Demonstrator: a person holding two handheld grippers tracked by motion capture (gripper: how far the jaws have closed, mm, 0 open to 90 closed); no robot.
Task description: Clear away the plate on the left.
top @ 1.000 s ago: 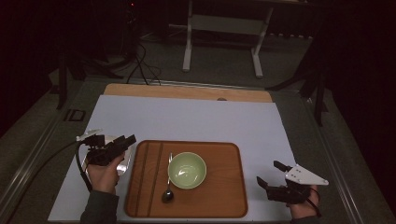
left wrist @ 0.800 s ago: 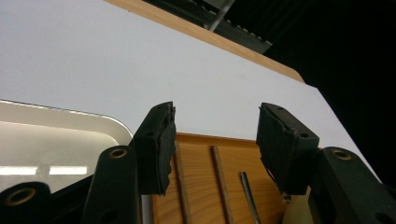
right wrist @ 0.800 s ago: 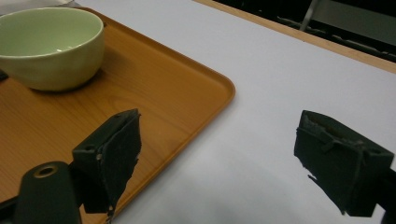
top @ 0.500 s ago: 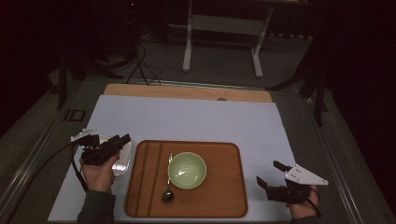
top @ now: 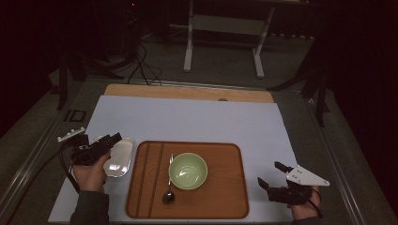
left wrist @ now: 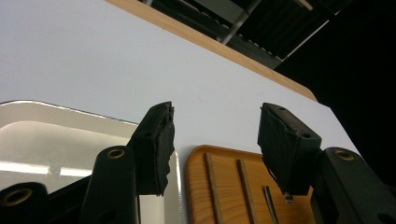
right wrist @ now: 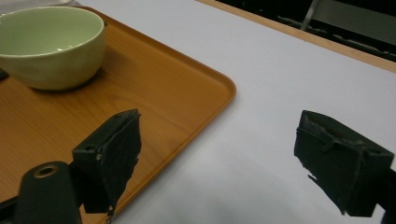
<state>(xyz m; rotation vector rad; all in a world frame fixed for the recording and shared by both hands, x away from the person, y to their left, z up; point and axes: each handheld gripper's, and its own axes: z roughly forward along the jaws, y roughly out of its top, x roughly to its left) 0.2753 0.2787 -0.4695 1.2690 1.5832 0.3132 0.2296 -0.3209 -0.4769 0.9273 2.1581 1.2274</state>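
One wooden tray [top: 220, 197], one green bowl [top: 188, 170] on it, one dark spoon [top: 168, 193] lying just left of the bowl, one shiny metal dish [top: 119, 156] off the tray's left edge. Two grippers. Left gripper [top: 105, 143] sits over the dish's left part, jaws apart with nothing between the pads; in the left gripper view the dish rim [left wrist: 84, 114] runs under the left jaw, though contact is hard to judge from that angle. Right gripper [top: 273, 176] rests right of the tray, jaws wide apart over bare table. Surface: pale sheet [top: 187, 117] on a wood-edged table; dark room, a metal stand and cables on the floor behind. Against a second ago: left hand and dish sit further left, clear of the tray; right hand unchanged.
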